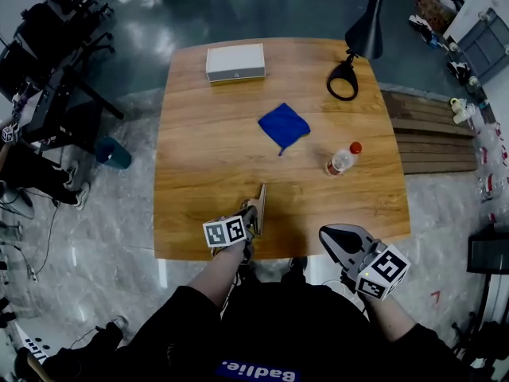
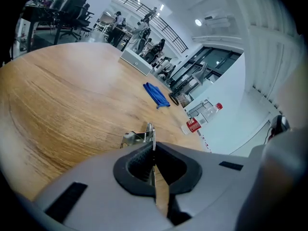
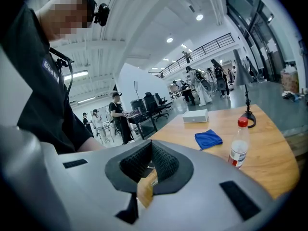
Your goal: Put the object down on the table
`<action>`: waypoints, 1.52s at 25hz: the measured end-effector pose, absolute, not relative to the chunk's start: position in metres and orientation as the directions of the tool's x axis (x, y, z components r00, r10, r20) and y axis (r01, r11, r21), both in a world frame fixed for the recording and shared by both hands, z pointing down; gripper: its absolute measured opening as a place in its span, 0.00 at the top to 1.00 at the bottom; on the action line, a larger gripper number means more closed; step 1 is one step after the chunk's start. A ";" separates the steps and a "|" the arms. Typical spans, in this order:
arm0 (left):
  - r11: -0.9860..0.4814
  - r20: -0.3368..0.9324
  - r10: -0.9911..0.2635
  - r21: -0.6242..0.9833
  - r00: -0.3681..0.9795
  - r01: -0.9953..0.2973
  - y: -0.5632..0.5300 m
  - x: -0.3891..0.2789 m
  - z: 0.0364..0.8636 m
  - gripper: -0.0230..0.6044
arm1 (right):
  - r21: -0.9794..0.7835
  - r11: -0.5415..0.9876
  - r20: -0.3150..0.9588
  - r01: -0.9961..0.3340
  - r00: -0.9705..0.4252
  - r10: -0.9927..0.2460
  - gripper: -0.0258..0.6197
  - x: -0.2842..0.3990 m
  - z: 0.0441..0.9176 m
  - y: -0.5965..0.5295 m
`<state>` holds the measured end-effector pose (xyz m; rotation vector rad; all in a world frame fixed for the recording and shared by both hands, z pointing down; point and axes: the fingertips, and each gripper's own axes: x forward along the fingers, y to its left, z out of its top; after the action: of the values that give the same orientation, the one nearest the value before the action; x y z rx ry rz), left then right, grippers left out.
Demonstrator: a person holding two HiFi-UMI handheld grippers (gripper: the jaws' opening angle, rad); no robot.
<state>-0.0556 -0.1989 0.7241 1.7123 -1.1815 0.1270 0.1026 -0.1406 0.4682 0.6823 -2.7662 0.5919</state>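
Observation:
My left gripper [image 1: 253,212] is shut on a thin flat tool [image 1: 261,197] with a tan body and a silvery metal tip. It holds the tool edge-on, low over the near edge of the wooden table [image 1: 207,173]. In the left gripper view the metal tip [image 2: 149,132] sticks out past the pads of the left gripper [image 2: 152,147], close to the wood. I cannot tell whether it touches. My right gripper [image 1: 331,235] hovers just off the table's near edge, to the right. In the right gripper view the right gripper [image 3: 151,143] has its pads together with nothing between them.
On the table lie a blue cloth [image 1: 284,126], a clear bottle with a red cap [image 1: 342,159], a white box [image 1: 235,62] at the far edge and a black lamp base [image 1: 343,82]. A teal bin [image 1: 114,153] stands on the floor left; wooden planks [image 1: 429,134] lie right.

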 end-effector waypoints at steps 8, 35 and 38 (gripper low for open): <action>0.018 0.560 -0.631 0.701 0.536 -0.713 -0.194 -0.057 0.736 0.95 | -0.328 0.812 0.325 -0.483 -0.865 -0.383 0.95 0.098 0.472 -0.134; -0.099 0.627 -0.559 0.599 0.542 -0.795 -0.194 -0.058 0.734 0.81 | -0.296 0.810 0.336 -0.506 -0.849 -0.408 0.95 0.085 0.465 -0.128; -0.111 0.661 -0.539 0.558 0.522 -0.822 -0.192 -0.059 0.740 0.70 | -0.298 0.811 0.331 -0.503 -0.851 -0.407 0.95 0.086 0.465 -0.126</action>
<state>-0.0588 -0.1916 0.7402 1.7844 -1.1376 0.3631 0.0857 -0.1264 0.4648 0.7022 -2.7448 0.5540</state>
